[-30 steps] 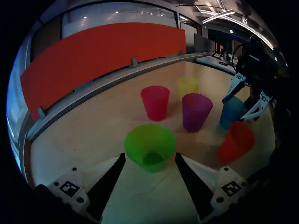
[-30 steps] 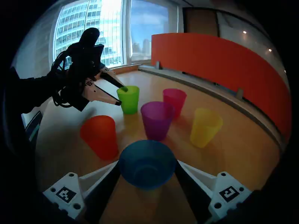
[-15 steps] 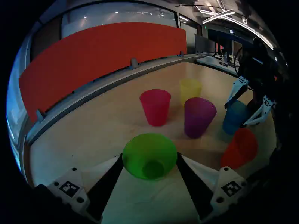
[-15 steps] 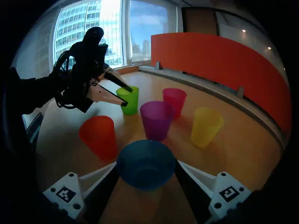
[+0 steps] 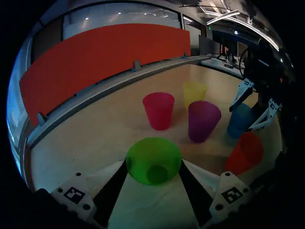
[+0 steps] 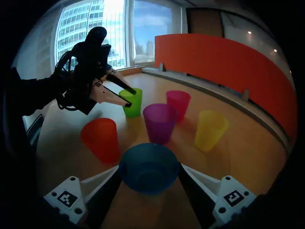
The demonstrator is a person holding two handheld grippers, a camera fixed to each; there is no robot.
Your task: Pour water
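Left tongs [image 5: 152, 165] were clamped on the green cup [image 5: 153, 159], one finger pressed to each side. Right tongs [image 6: 149, 170] gripped the blue cup [image 6: 148, 172] the same way. Both cups were upright, mouths up, long axis vertical, sitting right at the fingertips. Couldn't tell if either was off the table, or if either held water; the dark disc at each bottom may just be the base. Key relation for the pour: the two held cups were well apart, not rim to rim. In the right gripper view the green cup lay ahead and to the left, past the orange cup [image 6: 100, 139], with the purple cup [image 6: 160, 122] just right of that line. In the left gripper view the blue cup lay ahead to the right, behind the orange cup. My read: one cup has to be carried over the other and tipped, but I can't say which one pours. Farther back on the wooden table [image 5: 95, 126] stood the pink cup [image 5: 158, 110] and the yellow cup [image 5: 194, 92], off to the side of that line. Beyond them was the red panel [image 5: 95, 53].
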